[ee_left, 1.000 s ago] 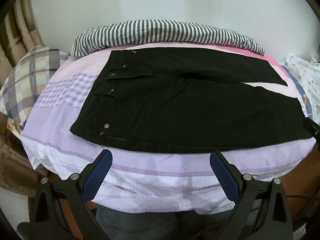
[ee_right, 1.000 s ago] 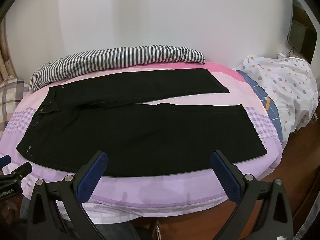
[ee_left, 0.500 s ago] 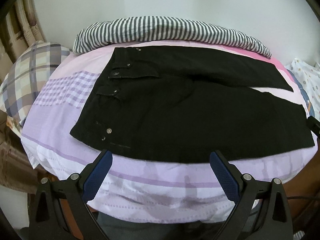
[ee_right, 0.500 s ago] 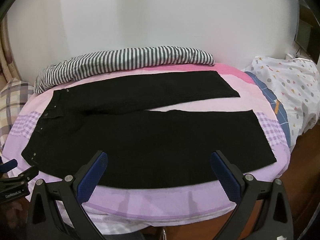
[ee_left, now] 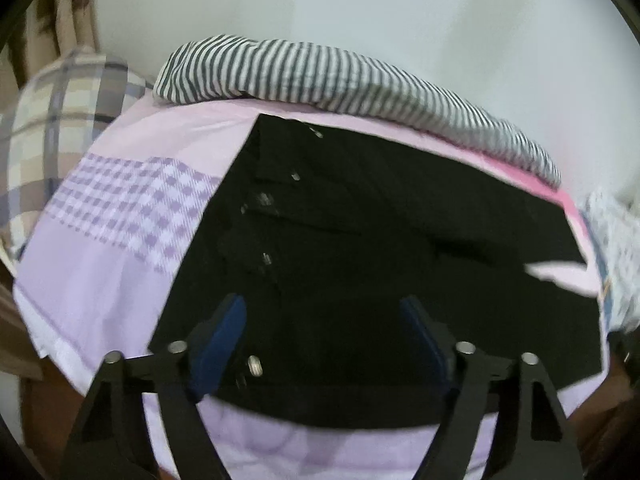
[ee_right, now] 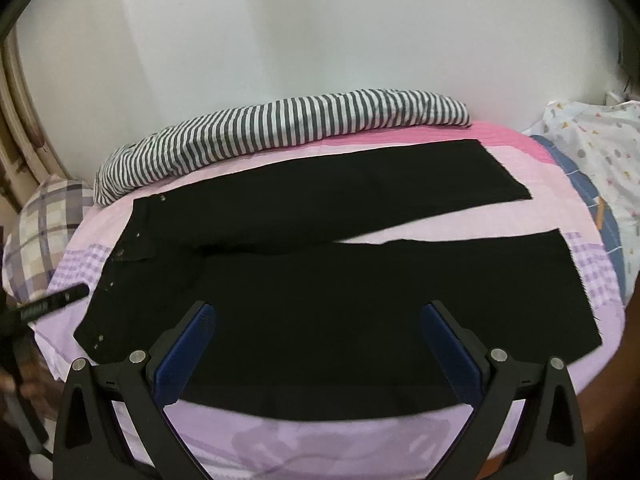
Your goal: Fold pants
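Observation:
Black pants [ee_right: 320,280] lie flat on the lilac and pink bed cover [ee_right: 540,184], waist at the left, both legs stretched to the right and parted in a narrow V. In the left wrist view my left gripper [ee_left: 324,328] hovers over the waist end of the pants [ee_left: 380,248], near its metal rivets; its jaws are closing with nothing pinched between the blue pads [ee_left: 218,336]. My right gripper [ee_right: 316,340] stands open over the near leg's lower edge, its pads [ee_right: 184,354] apart and gripping nothing. The left gripper's tip [ee_right: 60,298] shows at the right wrist view's left edge.
A striped grey-and-white cloth [ee_right: 280,132] lies bunched along the far side by the white wall. A plaid pillow [ee_left: 60,120] sits at the left, a dotted white quilt [ee_right: 600,140] at the right. The bed's near edge [ee_right: 320,440] drops away below the grippers.
My left gripper has moved forward over the pants' waist, rolled, and its jaws have narrowed. My right gripper has come closer to the near leg, still wide.

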Demonstrator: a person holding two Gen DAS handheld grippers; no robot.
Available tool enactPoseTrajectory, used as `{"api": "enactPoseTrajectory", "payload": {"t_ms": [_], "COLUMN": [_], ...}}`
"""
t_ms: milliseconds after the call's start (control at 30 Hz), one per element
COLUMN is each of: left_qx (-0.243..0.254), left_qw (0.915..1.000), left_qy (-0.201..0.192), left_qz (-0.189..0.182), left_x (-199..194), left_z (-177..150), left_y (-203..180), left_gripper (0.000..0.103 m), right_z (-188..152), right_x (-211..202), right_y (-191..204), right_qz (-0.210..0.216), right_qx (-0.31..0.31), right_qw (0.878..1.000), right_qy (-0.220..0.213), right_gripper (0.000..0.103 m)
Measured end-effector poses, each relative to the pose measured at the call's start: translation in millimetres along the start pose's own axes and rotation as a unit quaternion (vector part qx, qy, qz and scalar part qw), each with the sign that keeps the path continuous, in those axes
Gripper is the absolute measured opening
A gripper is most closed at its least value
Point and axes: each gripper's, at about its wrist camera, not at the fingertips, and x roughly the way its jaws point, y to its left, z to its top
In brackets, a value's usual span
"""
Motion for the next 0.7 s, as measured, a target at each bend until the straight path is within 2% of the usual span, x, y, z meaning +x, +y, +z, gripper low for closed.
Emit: {"api": "enactPoseTrajectory", "payload": {"t_ms": [67, 100, 133, 200, 400, 533, 633, 700], "left_qx": [-0.029, -0.042, -0.051, -0.063, -0.13, -0.176, -0.211, -0.227], "left_qw": [0.9993, 0.9983, 0.9975, 0.9957, 0.9817, 0.9637, 0.9538, 0.9504], "left_qy": [0.004, 0.006, 0.011, 0.021, 0.044, 0.081, 0.097, 0.106], "left_qz": [-0.023, -0.04, -0.049, -0.065, -0.131, -0.184, -0.19, -0.185], "left_x": [13.2, 21.3, 29.2, 43.0, 96.1, 143.7, 173.9, 189.5], "left_z": [26.3, 41.0, 53.3, 72.5, 128.9, 153.8, 163.9, 167.9], "left_y": [20.7, 31.7, 39.0, 49.1, 85.6, 105.9, 121.4, 130.3], "left_gripper": [0.06, 0.051, 0.046, 0.041, 0.04, 0.038, 0.037, 0.035], "right_z": [8.4, 12.9, 16.3, 25.1, 43.8, 52.1, 57.1, 60.5], "right_x": [10.5, 16.7, 21.9, 35.5, 75.2, 98.6, 111.6, 119.6], "right_y": [-1.1, -1.6, -1.5, -1.1, 5.7, 10.7, 14.0, 15.8], "right_qz": [0.0, -0.002, -0.002, 0.001, 0.0, 0.001, -0.002, -0.004], "right_qx": [0.005, 0.009, 0.012, 0.02, 0.02, 0.017, 0.015, 0.013], "right_qw": [1.0, 1.0, 1.0, 1.0, 0.999, 0.998, 0.997, 0.997], "right_qy": [0.004, 0.006, 0.009, 0.017, 0.046, 0.063, 0.073, 0.078], "right_gripper": [0.102, 0.102, 0.102, 0.102, 0.102, 0.102, 0.102, 0.102]}}
